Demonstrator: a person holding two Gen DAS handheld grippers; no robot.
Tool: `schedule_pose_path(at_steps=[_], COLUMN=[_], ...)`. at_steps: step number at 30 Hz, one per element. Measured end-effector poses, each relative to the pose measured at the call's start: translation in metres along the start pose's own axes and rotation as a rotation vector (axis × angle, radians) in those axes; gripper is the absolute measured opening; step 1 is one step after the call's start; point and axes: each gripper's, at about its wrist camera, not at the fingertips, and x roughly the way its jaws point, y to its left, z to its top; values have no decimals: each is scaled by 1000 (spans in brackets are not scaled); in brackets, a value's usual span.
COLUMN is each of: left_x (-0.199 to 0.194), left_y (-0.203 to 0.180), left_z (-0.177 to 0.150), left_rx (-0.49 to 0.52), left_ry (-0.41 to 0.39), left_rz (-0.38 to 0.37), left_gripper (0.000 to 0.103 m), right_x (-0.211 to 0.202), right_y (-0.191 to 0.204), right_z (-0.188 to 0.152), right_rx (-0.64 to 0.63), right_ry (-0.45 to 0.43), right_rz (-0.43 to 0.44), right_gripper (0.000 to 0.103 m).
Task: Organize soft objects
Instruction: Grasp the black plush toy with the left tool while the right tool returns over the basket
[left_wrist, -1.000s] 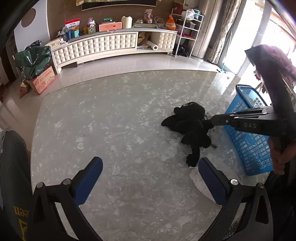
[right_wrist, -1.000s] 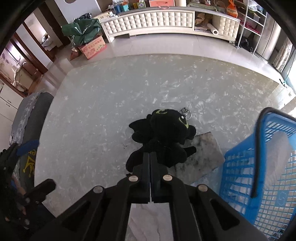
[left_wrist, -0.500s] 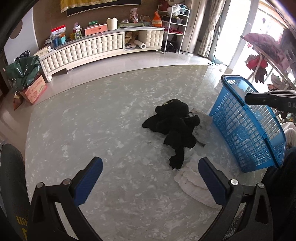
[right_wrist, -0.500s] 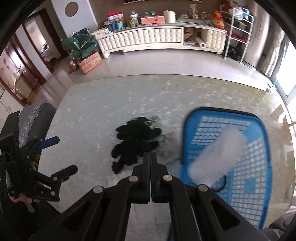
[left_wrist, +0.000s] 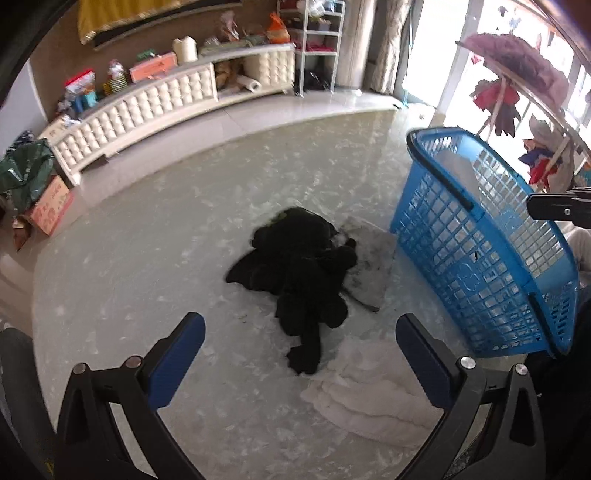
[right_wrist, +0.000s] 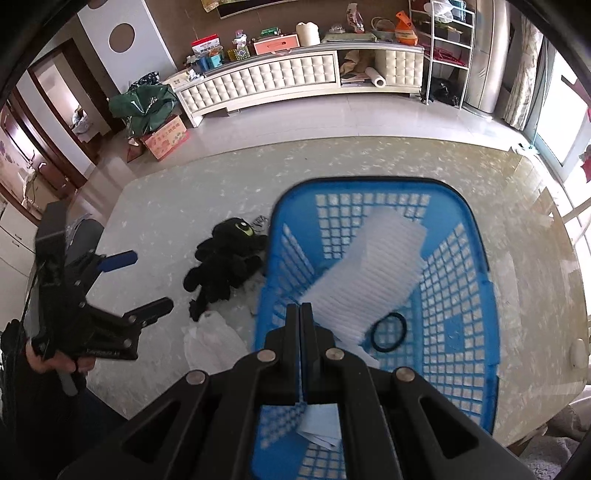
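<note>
The left gripper (left_wrist: 300, 363), jaws spread wide, is hovering nearest the black plush (left_wrist: 299, 273) lying lengthwise straight ahead, while the right gripper (right_wrist: 300, 314), pinched together, is hanging over the blue basket (right_wrist: 476, 240).

On my worktop (right_wrist: 177, 206) the plush toy (right_wrist: 229, 258) lay just left of the basket (right_wrist: 480, 280), near the middle. A folded towel (right_wrist: 369, 273) and a ring (right_wrist: 388, 332) lay inside the basket. Another towel (left_wrist: 369, 398) lay before the toy, touching its tail.
</note>
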Motion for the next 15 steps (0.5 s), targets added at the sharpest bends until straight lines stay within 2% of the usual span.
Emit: schedule_pose_path(at_steps=[11, 15], left_x=[73, 92], left_y=[-1, 1], left_z=[21, 27], left_rx=[18, 16], left_ry=[118, 138], left_rz=[44, 35], left_gripper=[103, 103], right_x=[4, 4], right_y=[-36, -49], right_z=[-12, -16], right_rx=[-12, -13], right_ry=[9, 8], right_rz=[7, 10], right_gripper=[1, 1])
